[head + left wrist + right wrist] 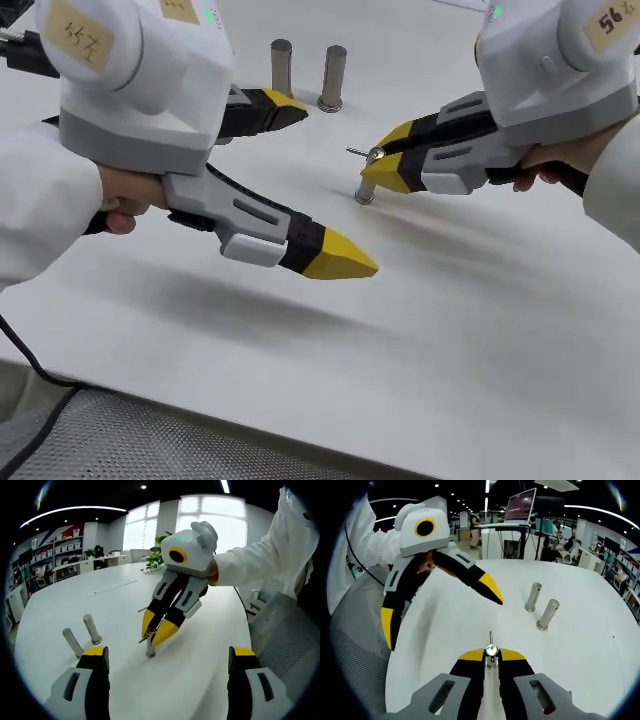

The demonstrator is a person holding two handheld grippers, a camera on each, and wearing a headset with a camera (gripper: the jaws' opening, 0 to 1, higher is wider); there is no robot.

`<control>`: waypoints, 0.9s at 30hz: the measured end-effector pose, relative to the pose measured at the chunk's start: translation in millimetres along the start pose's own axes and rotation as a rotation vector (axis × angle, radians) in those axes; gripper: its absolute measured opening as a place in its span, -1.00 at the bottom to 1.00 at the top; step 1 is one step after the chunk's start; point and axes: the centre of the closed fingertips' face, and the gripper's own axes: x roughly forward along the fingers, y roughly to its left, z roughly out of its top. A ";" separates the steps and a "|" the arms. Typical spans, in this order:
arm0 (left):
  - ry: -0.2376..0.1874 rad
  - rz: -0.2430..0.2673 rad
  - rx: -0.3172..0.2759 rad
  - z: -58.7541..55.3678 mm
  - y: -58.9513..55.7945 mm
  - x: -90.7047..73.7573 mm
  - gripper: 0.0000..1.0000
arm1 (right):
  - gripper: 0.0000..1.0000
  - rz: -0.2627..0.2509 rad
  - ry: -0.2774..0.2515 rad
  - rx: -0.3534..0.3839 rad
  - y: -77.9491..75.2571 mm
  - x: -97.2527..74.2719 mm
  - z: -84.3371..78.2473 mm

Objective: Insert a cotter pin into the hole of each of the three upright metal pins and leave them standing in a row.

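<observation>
Head view, right claw pinching cotter pin at metal pin, left claw gaping empty.

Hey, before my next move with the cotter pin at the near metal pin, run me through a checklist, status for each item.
1. Right gripper shut on cotter pin: ok.
2. Near metal pin upright: ok.
3. Cotter pin threaded through it: cannot tell, the jaws hide the joint.
4. Left gripper open, apart from the near metal pin: ok.
5. Back-left metal pin and back-right metal pin standing: ok.
</observation>
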 end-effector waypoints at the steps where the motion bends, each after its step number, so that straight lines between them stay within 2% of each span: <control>1: 0.000 -0.001 -0.001 0.0 0.4 0.0 0.97 | -0.92 0.000 -0.001 0.001 0.1 -0.1 0.0; 6: -0.006 0.000 -0.006 -0.5 6.4 0.4 0.97 | -0.91 -0.001 -0.004 -0.004 -0.1 -0.3 0.7; 13: -0.004 -0.010 -0.001 -1.4 1.2 0.8 0.97 | -0.89 -0.007 -0.027 -0.027 -0.4 -0.9 6.5; 17: 0.001 -0.005 -0.003 -2.7 0.5 -0.2 0.97 | -0.78 -0.009 -0.030 -0.040 0.1 -1.5 7.8; 19: 0.002 -0.004 -0.003 -2.8 0.4 -1.0 0.97 | -0.71 -0.013 -0.037 -0.018 -0.9 -2.5 8.4; 24: -0.002 0.001 -0.005 1.8 -5.0 -1.3 0.97 | -0.55 -0.042 -0.067 -0.006 -0.8 -13.1 12.6; 27: -0.009 0.007 -0.013 5.7 -6.4 -3.1 0.97 | -0.48 -0.069 -0.105 0.021 -0.2 -25.6 17.3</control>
